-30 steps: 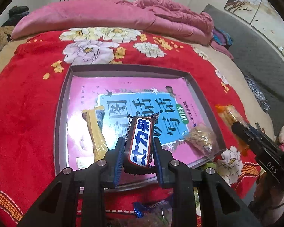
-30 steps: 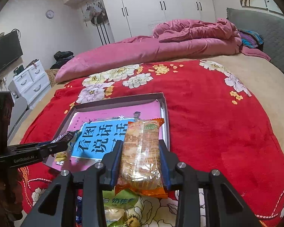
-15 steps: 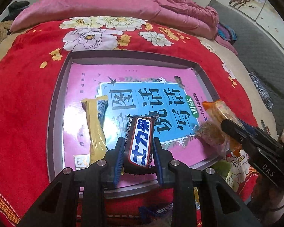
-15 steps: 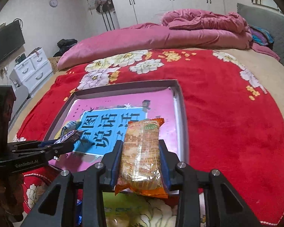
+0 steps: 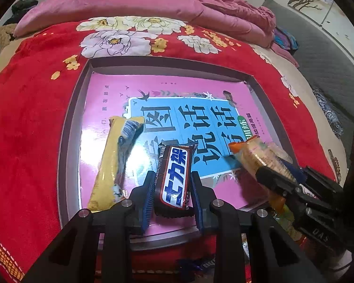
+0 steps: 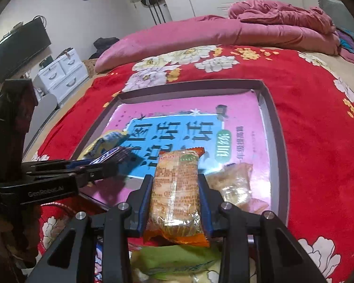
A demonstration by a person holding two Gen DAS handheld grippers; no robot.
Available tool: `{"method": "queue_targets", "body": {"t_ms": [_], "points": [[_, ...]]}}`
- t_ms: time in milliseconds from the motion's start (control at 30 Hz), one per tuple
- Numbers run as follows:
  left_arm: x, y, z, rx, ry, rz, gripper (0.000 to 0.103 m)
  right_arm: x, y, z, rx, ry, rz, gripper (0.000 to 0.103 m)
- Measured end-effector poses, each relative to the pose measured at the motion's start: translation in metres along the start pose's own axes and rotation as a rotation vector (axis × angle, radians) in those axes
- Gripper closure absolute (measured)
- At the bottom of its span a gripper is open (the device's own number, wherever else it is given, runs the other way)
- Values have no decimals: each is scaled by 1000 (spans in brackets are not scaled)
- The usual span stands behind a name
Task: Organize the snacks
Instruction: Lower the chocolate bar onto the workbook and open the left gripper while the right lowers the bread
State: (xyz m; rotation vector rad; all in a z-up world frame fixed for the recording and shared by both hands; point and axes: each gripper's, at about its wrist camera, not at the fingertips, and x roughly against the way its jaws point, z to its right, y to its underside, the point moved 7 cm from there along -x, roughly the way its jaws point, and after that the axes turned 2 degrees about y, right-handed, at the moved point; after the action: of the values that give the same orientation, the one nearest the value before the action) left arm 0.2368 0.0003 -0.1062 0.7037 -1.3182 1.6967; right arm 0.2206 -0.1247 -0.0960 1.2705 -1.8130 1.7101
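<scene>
Red flowered blanket [image 5: 28, 141] covers the bed, and a shallow tray [image 5: 69, 127] lies on it at mid-frame, lined with a pink and blue book [image 5: 177, 108]. At lower centre of the left view, the left gripper [image 5: 173, 184] is clamped on a brown chocolate bar [image 5: 174, 176] above the tray's near edge. Just left of it a yellow bar [image 5: 113, 162] lies on the book. At lower centre of the right view, the right gripper [image 6: 174, 193] squeezes an orange cracker pack [image 6: 174, 193] over the tray's near edge, beside a clear snack bag [image 6: 233, 184] in the tray. Green packets [image 6: 177, 261] lie below.
</scene>
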Motion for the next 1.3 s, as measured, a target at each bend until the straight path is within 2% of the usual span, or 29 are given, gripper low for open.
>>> {"method": "queue_targets", "body": {"t_ms": [233,400,1167,1300], "points": [[-2,-1,-3,17,-6,3,74,-2,-3,11,11,39,16,66],[-3,-2,-5,29,-15,7,74,-6,-3,6,61,99,20,66],[-10,-5,-9,40,-33,3,74,-4,-8,-1,91,124,20,63],[-9,-6,-9,41,-32,3,73,0,-8,-1,90,123,22,60]]}}
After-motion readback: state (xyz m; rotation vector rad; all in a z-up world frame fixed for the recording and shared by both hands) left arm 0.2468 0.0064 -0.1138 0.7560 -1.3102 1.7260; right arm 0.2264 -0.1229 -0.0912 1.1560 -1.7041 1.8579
